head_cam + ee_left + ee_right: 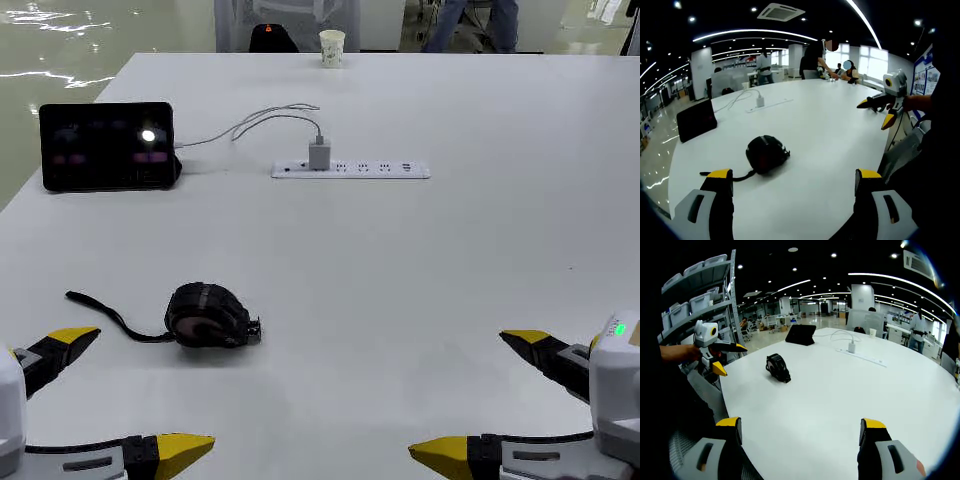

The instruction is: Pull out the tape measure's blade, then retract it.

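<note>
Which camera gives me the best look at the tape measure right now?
Head view: the tape measure lies sharp and unobstructed, its strap trailing to the left. The left gripper view shows it close but dark and fisheye-warped; the right gripper view shows it small and farther off.
</note>
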Demonstrator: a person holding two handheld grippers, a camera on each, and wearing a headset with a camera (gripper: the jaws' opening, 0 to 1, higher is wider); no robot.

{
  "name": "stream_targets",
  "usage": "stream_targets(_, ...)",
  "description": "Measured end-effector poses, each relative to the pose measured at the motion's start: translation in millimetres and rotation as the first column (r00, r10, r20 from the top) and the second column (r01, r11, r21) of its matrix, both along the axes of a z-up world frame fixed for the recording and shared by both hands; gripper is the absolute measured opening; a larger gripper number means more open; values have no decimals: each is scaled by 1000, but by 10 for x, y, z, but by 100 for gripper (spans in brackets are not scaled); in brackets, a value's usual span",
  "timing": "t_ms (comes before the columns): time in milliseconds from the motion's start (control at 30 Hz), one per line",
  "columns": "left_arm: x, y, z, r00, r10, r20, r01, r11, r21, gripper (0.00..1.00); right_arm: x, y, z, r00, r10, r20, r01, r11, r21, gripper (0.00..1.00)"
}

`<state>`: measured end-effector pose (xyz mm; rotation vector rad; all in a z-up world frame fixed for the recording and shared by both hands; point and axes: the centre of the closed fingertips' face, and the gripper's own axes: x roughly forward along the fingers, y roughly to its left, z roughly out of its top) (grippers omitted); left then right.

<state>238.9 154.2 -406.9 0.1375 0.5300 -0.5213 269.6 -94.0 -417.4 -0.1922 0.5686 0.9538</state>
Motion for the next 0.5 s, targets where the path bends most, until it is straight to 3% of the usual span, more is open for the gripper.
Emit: stream_targets(500, -8, 4, -11, 1000, -2, -5, 2, 1000, 0, 99, -3, 4, -3, 1000, 15, 13, -14, 1000, -7, 99)
